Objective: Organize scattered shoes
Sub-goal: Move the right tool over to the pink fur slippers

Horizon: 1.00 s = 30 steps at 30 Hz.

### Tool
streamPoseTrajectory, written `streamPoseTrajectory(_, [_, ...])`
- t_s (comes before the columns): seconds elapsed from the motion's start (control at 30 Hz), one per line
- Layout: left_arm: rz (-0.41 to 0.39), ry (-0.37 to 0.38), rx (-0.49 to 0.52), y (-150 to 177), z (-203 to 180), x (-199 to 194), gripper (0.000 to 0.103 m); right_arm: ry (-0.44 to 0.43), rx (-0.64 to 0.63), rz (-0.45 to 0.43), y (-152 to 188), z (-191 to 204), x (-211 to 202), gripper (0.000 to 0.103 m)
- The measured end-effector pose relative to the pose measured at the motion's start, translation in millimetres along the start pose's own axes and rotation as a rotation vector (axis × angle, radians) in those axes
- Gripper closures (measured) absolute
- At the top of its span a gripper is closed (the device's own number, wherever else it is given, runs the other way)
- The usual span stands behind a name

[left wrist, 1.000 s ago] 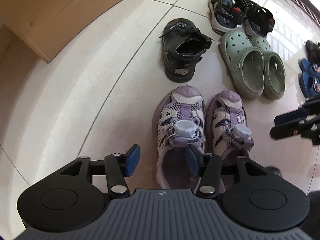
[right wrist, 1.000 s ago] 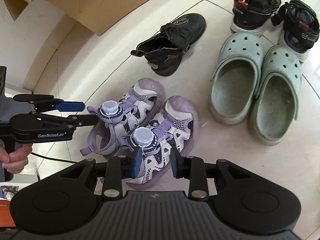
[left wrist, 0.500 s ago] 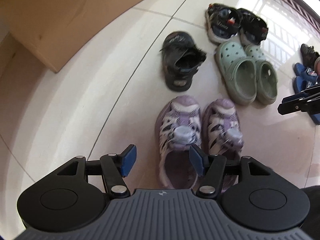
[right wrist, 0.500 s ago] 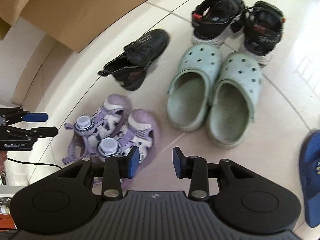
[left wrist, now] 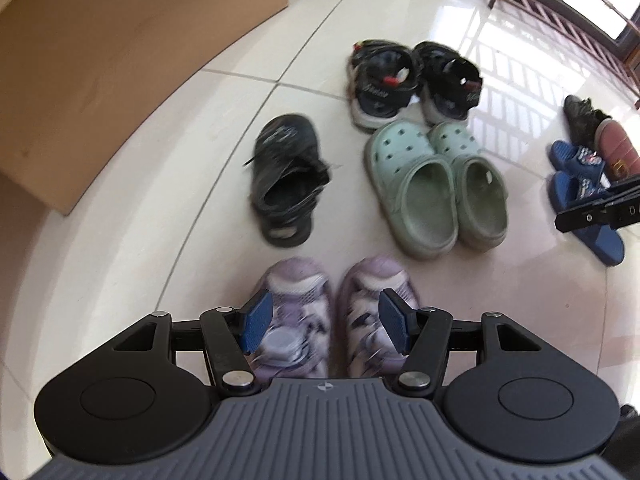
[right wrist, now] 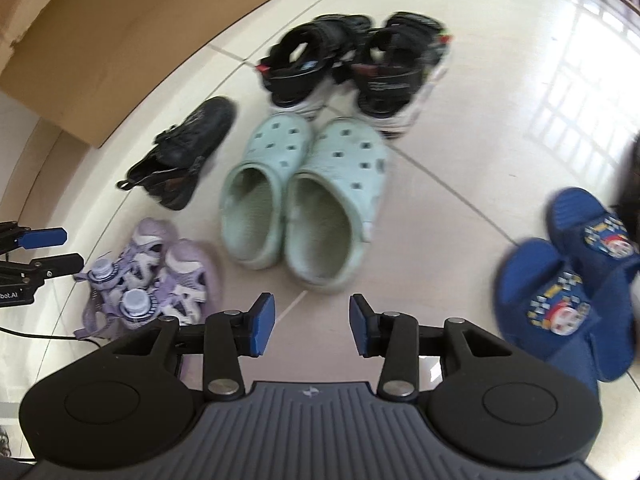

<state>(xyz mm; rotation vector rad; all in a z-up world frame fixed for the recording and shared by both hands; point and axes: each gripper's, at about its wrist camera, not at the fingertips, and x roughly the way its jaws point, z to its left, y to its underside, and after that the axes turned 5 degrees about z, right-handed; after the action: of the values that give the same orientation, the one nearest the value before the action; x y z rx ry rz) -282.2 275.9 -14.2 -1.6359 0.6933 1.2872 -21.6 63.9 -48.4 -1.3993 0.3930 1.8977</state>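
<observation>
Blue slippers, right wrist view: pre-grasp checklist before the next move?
1. Right gripper empty: ok. Jaws are opening, only bare floor between them.
2. Left gripper empty: ok. Jaws apart above the purple sandals, pads not pressing them.
3. Blue slippers in view and unobstructed: ok. They lie at the right edge, one partly overlapping the other.
4. Right gripper lined up with the slippers: not ok. They sit off to the right of the jaws.
5. Already paired shoes clear of the path: ok. The green clogs and black sandals lie side by side further off.
6. Single black shoe has its mate nearby: cannot tell.
</observation>
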Motion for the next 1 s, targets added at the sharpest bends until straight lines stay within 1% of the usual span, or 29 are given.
streamPoseTrajectory(0.17, [-0.022,0.022,0.027,-11,-22,9,0.042,0.035,0.051,-0.018,6,-30,-9,0.055])
streamPoseTrajectory(0.33, [-0.012,0.064,0.065,-22,-45,20,0.042,0.085,0.122,-0.056,17,-65,-24,0.051])
streamPoseTrajectory(0.43, [-0.013,0.094,0.088,-30,-60,25,0.042,0.150,0.171,-0.098,31,-93,-39,0.049])
streamPoseTrajectory(0.57, [-0.024,0.135,0.110,-43,-80,31,0.042,0.182,0.244,-0.119,46,-124,-51,0.049])
streamPoseTrajectory(0.7, [-0.045,0.178,0.113,-57,-103,37,0.042,0.228,0.324,-0.142,70,-156,-61,0.049])
streamPoseTrajectory(0.83, [-0.046,0.211,0.142,-66,-124,44,0.042,0.266,0.367,-0.167,86,-176,-70,0.049])
streamPoseTrajectory(1.0, [-0.052,0.227,0.202,-76,-152,52,0.042,0.322,0.429,-0.218,105,-202,-87,0.048])
